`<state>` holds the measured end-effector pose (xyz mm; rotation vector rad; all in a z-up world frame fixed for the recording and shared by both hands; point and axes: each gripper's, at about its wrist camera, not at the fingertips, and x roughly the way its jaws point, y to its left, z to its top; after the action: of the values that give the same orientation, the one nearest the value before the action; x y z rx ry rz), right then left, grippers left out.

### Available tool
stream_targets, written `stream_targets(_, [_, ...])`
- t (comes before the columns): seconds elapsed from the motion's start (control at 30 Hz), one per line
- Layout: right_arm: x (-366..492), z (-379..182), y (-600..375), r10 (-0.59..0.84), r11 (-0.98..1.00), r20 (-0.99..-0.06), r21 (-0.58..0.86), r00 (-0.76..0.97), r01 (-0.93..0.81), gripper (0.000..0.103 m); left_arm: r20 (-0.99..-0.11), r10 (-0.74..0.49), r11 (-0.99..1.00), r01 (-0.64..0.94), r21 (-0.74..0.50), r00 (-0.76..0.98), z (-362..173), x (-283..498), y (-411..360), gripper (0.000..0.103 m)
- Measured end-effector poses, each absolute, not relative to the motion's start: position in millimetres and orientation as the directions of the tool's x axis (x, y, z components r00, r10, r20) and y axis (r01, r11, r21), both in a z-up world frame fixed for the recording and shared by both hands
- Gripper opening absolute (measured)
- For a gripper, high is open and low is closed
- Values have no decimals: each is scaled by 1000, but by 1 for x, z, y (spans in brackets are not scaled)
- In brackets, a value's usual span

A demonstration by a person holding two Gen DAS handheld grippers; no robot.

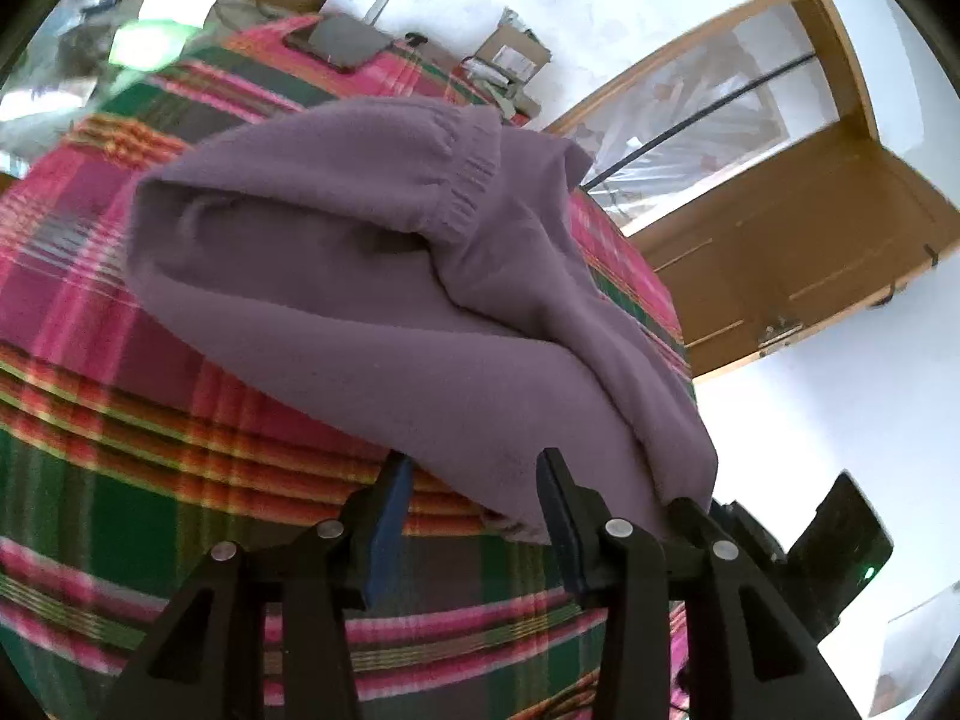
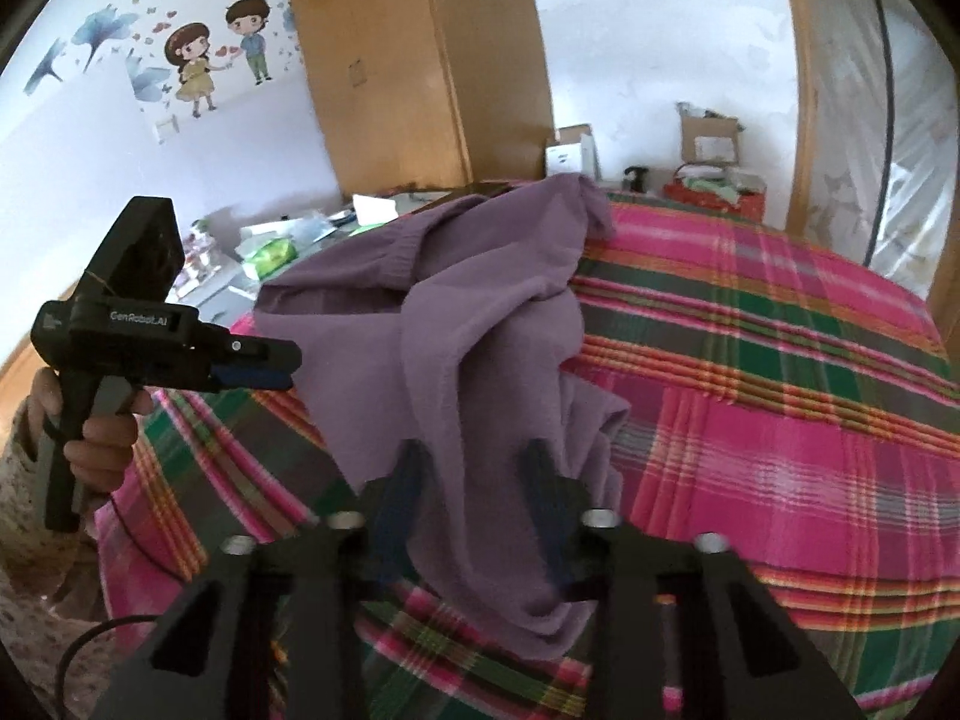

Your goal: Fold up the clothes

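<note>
Purple sweater heaped at the centre of the plaid bed; left tongs spread apart at six o'clock, nothing between them; right tongs likewise parted, sweater fabric draped between, grip unclear

Both pictures are bright with soft daylight, and the white walls look nearly washed out. In the left wrist view a green glare spot burns out near the top left, above the checked blanket, and the things around it are smeared by motion blur. The blanket stripes are also a little blurred. In the right wrist view the purple garment throws a soft shadow on the blanket beside it, and the near fingers are dark and out of focus. Straight door frames bend strongly at the edges, and black corners close each round picture.
</note>
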<state>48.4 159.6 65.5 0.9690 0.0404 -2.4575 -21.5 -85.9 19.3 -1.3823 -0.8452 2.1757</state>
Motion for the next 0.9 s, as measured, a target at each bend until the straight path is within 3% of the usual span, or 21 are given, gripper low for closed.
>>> stream_targets(0.07, [49, 67, 159, -427, -880, -644, 136, -634, 454, 7, -652, 645, -716, -17, -698, -398, 15, -26, -83, 37])
stream_targets(0.27, [46, 74, 162, -405, -892, -623, 111, -669, 437, 3, -654, 630, -724, -10, -690, -418, 17, -30, -79, 7])
stream_targets(0.9, [-18, 117, 201, -287, -957, -511, 108, -811, 270, 3, -541, 552, -709, -16, -705, -635, 56, -28, -111, 4])
